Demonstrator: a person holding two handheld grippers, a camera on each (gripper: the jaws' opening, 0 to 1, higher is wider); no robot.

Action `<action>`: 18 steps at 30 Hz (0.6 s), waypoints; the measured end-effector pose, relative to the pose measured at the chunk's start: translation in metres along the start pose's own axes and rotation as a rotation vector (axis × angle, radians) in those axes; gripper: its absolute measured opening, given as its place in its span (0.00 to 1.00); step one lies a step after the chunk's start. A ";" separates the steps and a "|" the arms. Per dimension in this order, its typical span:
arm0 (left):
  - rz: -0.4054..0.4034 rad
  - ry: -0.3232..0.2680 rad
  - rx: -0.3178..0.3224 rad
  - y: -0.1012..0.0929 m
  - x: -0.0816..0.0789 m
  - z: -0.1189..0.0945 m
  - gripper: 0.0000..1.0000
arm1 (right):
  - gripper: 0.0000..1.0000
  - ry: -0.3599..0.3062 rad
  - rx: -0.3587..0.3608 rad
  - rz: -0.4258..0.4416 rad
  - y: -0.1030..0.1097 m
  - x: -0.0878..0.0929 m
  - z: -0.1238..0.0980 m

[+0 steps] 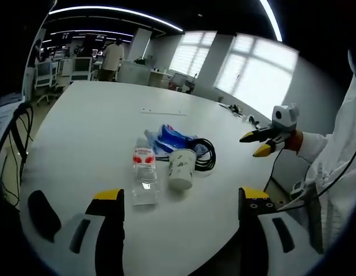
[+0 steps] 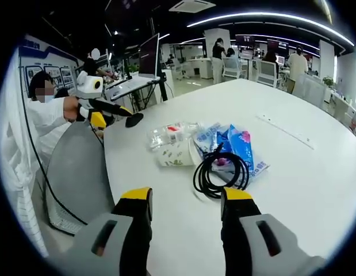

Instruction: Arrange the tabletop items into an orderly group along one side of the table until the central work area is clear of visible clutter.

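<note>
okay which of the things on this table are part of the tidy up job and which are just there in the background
For the job:
water bottle, lying on its side
paper cup, also on its side
blue packets
coiled black cable
left gripper and right gripper, both open and empty

Just lying about:
flat strip further across the white table
monitor and desks beyond

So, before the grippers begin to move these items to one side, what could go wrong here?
The water bottle and paper cup both lie on their sides, touching, so either may roll when nudged. The black cable coil rests partly on the blue packets; lifting one may drag the other. Both the left gripper and the right gripper are open and hold nothing yet.
</note>
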State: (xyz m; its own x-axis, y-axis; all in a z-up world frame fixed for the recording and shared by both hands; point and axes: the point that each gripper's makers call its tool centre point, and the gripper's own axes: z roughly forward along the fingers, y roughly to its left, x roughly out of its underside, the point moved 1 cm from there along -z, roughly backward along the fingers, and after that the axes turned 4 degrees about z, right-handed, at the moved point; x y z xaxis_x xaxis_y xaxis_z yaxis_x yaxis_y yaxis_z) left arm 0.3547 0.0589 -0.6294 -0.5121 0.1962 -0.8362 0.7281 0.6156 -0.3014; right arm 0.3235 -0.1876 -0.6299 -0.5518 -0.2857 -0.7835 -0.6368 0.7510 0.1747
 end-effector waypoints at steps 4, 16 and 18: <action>0.003 0.001 0.001 0.000 -0.001 -0.001 0.83 | 0.46 -0.002 0.002 -0.004 -0.001 -0.001 -0.001; 0.011 -0.004 0.004 0.000 -0.005 -0.001 0.83 | 0.47 -0.001 0.000 -0.010 -0.001 -0.004 -0.001; 0.011 -0.006 0.005 0.000 -0.006 0.000 0.83 | 0.47 0.000 0.001 -0.013 -0.002 -0.005 0.000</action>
State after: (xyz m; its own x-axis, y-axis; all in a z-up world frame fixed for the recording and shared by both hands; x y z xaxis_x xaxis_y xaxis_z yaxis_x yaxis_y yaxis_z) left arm 0.3579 0.0578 -0.6240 -0.5016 0.1985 -0.8420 0.7356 0.6100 -0.2945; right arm 0.3276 -0.1880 -0.6259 -0.5436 -0.2955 -0.7856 -0.6432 0.7480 0.1638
